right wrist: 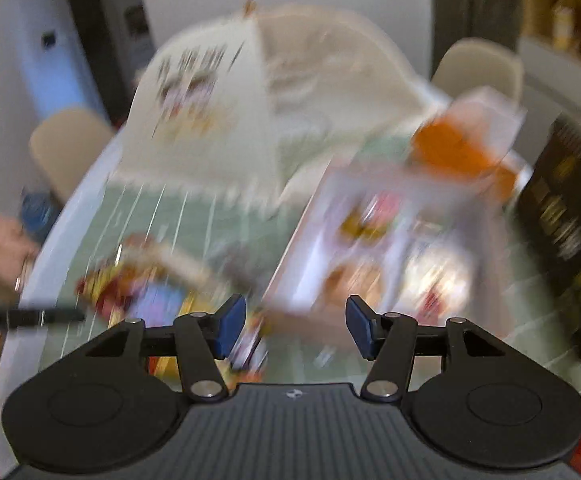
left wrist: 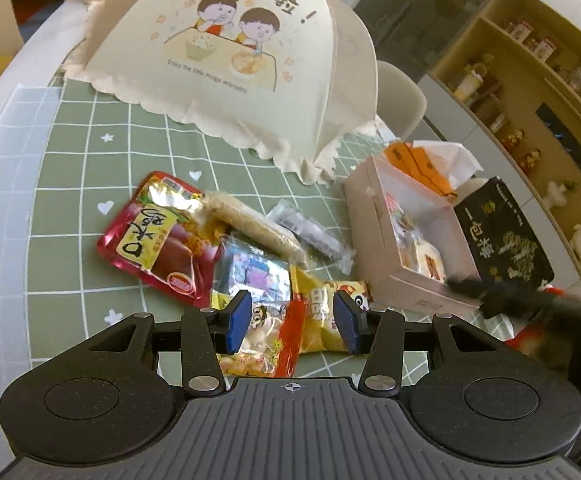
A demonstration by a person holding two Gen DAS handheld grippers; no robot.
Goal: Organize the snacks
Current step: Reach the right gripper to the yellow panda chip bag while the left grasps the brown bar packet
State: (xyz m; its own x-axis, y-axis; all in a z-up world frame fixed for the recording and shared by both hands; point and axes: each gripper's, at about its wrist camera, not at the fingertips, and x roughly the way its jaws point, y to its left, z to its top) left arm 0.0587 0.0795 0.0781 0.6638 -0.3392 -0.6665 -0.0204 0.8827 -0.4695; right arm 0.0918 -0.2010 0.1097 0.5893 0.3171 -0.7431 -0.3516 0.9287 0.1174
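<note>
Several crinkled foil snack packets point(left wrist: 194, 248) lying heaped on green checked tablecloth point(left wrist: 70, 184), white cardboard box point(left wrist: 410, 240) sitting beside, left gripper point(left wrist: 292, 322) spreading empty above yellow packet point(left wrist: 326, 308), right gripper point(right wrist: 295, 328) spreading empty.

Between the left gripper's point(left wrist: 293, 322) matt blue pads point(left wrist: 237, 321) lies a glossy yellow foil snack packet point(left wrist: 322, 312). Beyond the jaws, a shiny red plastic pouch point(left wrist: 150, 240) rests on a smooth green gridded table mat point(left wrist: 70, 184). To the jaws' right stands a matt pink cardboard box point(left wrist: 374, 216); farther ahead, a soft cream cloth food cover point(left wrist: 226, 60).
</note>
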